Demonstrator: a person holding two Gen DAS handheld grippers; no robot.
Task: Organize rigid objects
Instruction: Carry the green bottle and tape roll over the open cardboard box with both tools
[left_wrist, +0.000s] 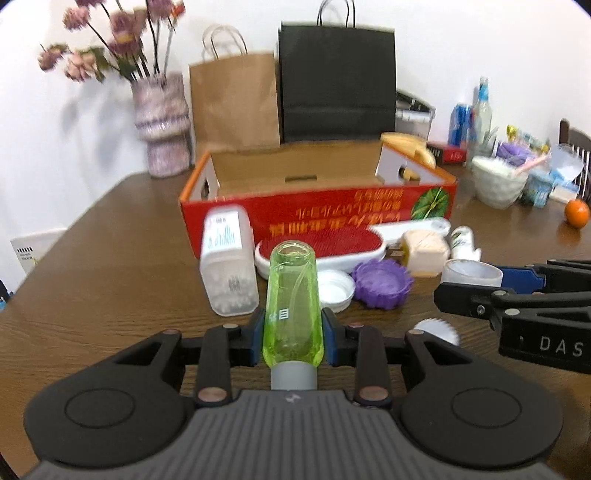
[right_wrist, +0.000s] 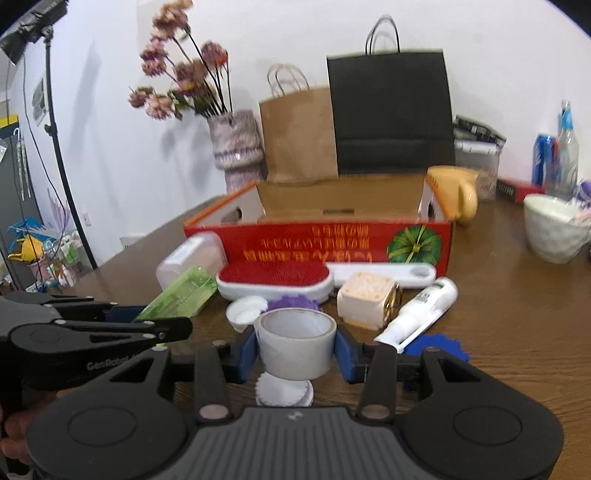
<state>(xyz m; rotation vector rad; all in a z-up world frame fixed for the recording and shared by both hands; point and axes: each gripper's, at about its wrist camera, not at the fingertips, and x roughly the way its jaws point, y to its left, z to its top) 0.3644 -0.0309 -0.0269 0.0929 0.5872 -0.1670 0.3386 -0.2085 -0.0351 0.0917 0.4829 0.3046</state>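
My left gripper (left_wrist: 292, 334) is shut on a clear green bottle (left_wrist: 291, 306) with a grey cap and holds it above the table; the bottle also shows in the right wrist view (right_wrist: 181, 295). My right gripper (right_wrist: 295, 354) is shut on a white tape roll (right_wrist: 295, 341), which also shows in the left wrist view (left_wrist: 471, 271). An open red cardboard box (left_wrist: 317, 214) (right_wrist: 317, 240) lies ahead. In front of it lie a red-topped white brush (right_wrist: 273, 282), a clear plastic container (left_wrist: 229, 266), a purple lid (left_wrist: 380, 282), a cream block (right_wrist: 365, 299), a white tube (right_wrist: 421, 310).
A vase of dried flowers (left_wrist: 160, 125), a brown paper bag (left_wrist: 236, 99) and a black bag (left_wrist: 338, 81) stand behind the box. A white bowl (right_wrist: 554, 229), cans and bottles (left_wrist: 472, 114) and an orange (left_wrist: 576, 212) are at right. White lids (right_wrist: 284, 391) and a blue lid (right_wrist: 439, 347) lie near.
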